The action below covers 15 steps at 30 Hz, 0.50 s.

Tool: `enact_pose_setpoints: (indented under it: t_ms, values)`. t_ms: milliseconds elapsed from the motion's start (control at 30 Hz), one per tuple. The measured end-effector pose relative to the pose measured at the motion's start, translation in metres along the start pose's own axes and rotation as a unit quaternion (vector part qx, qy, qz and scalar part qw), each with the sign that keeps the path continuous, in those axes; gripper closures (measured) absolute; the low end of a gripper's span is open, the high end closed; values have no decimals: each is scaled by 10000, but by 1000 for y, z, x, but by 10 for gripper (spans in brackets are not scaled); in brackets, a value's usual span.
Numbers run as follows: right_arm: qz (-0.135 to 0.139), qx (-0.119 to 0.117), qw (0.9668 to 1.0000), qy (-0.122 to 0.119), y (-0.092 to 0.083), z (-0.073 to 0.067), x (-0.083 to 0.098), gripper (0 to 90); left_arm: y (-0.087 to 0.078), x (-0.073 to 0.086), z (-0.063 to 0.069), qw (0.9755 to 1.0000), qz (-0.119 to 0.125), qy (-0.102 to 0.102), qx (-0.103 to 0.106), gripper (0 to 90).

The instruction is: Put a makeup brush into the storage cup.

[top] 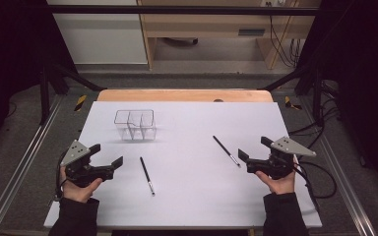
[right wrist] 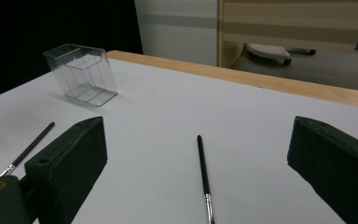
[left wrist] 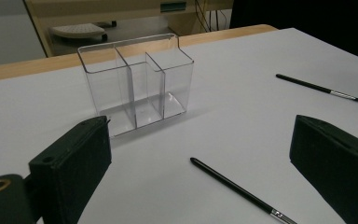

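Black brushes [top: 146, 175] [top: 226, 151] lie apart, each beside an open hand-held gripper [top: 107, 154] [top: 254, 149].

Two thin black brushes lie on the tabletop [top: 187, 206]: one brush [top: 146, 175] just left of the frame's centre, the other brush [top: 226, 151] right of centre. One clear plastic organiser [top: 135, 125] stands in the upper left of the white sheet, and its inner walls divide it into three compartments. Two grippers come in from the bottom of the frame, the left gripper [top: 107, 155] at lower left and the right gripper [top: 255, 149] at lower right, each carried by one hand.
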State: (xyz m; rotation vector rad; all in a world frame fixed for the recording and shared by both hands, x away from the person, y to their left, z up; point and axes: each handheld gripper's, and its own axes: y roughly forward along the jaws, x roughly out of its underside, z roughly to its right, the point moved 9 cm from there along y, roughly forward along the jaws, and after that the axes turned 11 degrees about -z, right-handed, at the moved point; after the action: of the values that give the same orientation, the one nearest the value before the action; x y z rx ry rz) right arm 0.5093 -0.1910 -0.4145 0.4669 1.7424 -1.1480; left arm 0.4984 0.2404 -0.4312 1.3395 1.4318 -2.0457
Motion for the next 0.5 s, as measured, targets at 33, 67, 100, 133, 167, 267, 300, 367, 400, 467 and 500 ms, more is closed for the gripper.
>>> enact_pose_setpoints:
  t_ms: [33, 67, 100, 133, 167, 267, 300, 367, 400, 467, 500]
  values:
    - [-13, 16, 10000, -1, 0, 1, 1, 55, 1, 1, -1, 10000, -19, -1, -21, 46]
    - [-47, 21, 10000, 8, 0, 2, 1, 55, 1, 2, -1, 10000, -32, -10, -36, 46]
    - [-72, 40, 10000, -2, 0, 2, 2, 56, 2, 3, -1, 10000, -51, -14, -36, 46]
    - [-96, 60, 9999, -14, 1, 2, 2, 56, 2, 4, -1, 10000, -56, -26, -43, 46]
    - [-113, 51, 9999, -13, 1, 2, 2, 57, 3, 5, -1, 10000, -73, -24, -55, 47]
    - [-176, 70, 9998, 7, 2, 2, 3, 62, 5, 8, -2, 9999, -131, -13, -80, 47]
    - [-198, 87, 9998, 1, 3, 3, 4, 67, 6, 9, -2, 9999, -150, -10, -76, 46]
    - [-273, 116, 9996, 20, 5, 3, 5, 67, 7, 9, -2, 9998, -170, -26, -66, 46]
    - [-281, 114, 9995, 13, 6, 2, 4, 68, 8, 9, -1, 9998, -181, -15, -55, 46]
    - [-328, 104, 9994, -8, 8, 0, 5, 68, 9, 10, 1, 9998, -194, 5, -43, 46]
    - [-337, 91, 9994, -23, 9, -1, 5, 68, 9, 10, 2, 9998, -214, 19, -41, 46]
